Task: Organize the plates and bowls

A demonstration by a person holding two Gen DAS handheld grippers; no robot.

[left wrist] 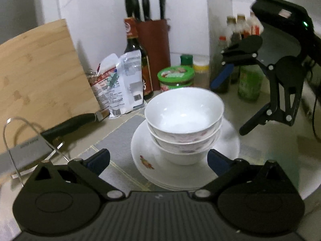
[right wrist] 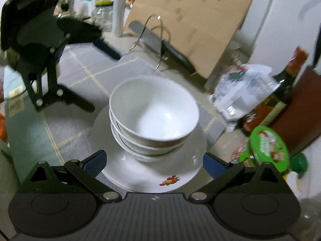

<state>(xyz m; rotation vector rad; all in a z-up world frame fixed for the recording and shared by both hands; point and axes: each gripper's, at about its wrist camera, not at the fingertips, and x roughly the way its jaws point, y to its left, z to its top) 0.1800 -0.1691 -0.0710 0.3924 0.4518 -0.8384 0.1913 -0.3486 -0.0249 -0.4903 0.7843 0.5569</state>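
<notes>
Both grippers stand released: left gripper (left wrist: 158, 161) and right gripper (right wrist: 153, 163) each straddle the dishes without contact, jaws wide. Stacked bowls (left wrist: 183, 118), three nested, sit on stacked plates (left wrist: 144, 150) at centre on a grey mat (left wrist: 118, 138). At 9 o'clock: cleaver (left wrist: 30, 150) in wire rack (left wrist: 12, 140). At 12 o'clock: green-lidded tub (left wrist: 176, 78), sauce bottle (left wrist: 133, 46), knife block (left wrist: 153, 48).

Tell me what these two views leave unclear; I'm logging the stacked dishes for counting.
- Plates: how many lie stacked; left wrist view shows blurred rims, half hidden by the left gripper.
- Lowest bowl: pattern unreadable; right wrist view, covered by the bowls above.
- Knife on the rack: blade cut off at the left edge, left wrist view.
</notes>
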